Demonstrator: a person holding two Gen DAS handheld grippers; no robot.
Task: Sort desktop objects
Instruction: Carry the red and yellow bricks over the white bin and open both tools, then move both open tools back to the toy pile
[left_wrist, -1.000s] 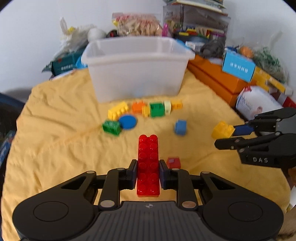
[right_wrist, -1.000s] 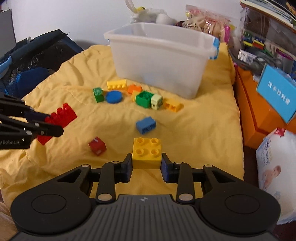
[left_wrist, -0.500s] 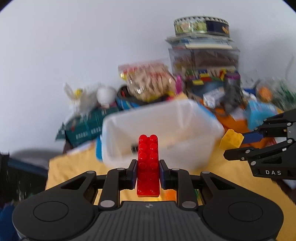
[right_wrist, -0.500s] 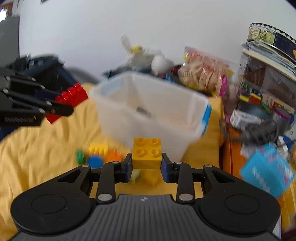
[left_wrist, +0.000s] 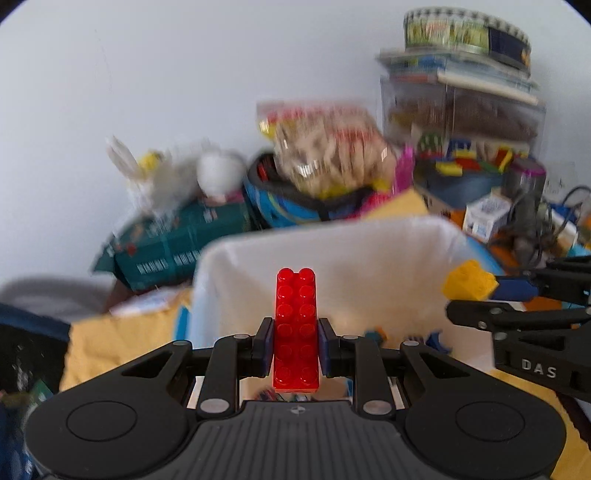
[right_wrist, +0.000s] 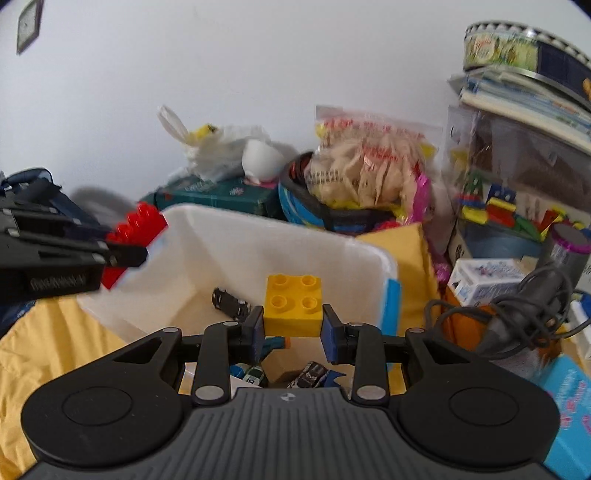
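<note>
Two bricks ride in at once: the left gripper (left_wrist: 295, 349) is clamped on the flat sides of a long red brick (left_wrist: 296, 328), the right gripper (right_wrist: 291, 328) pinches a square yellow brick (right_wrist: 292, 305), both over the open white bin (right_wrist: 236, 254) on the yellow cloth (right_wrist: 48, 343). Hard, light plastic by the look of it, smooth-walled and likely slippery, so flat-side grips suit. Toy cars (right_wrist: 231, 303) lie inside.

Both wrist views look forward and downward, close over the white plastic bin (left_wrist: 332, 258). Left view faces its far wall; right view sees inside it. Shared: bin, snack bag (right_wrist: 369, 162), round tin (left_wrist: 465, 31), wall.
</note>
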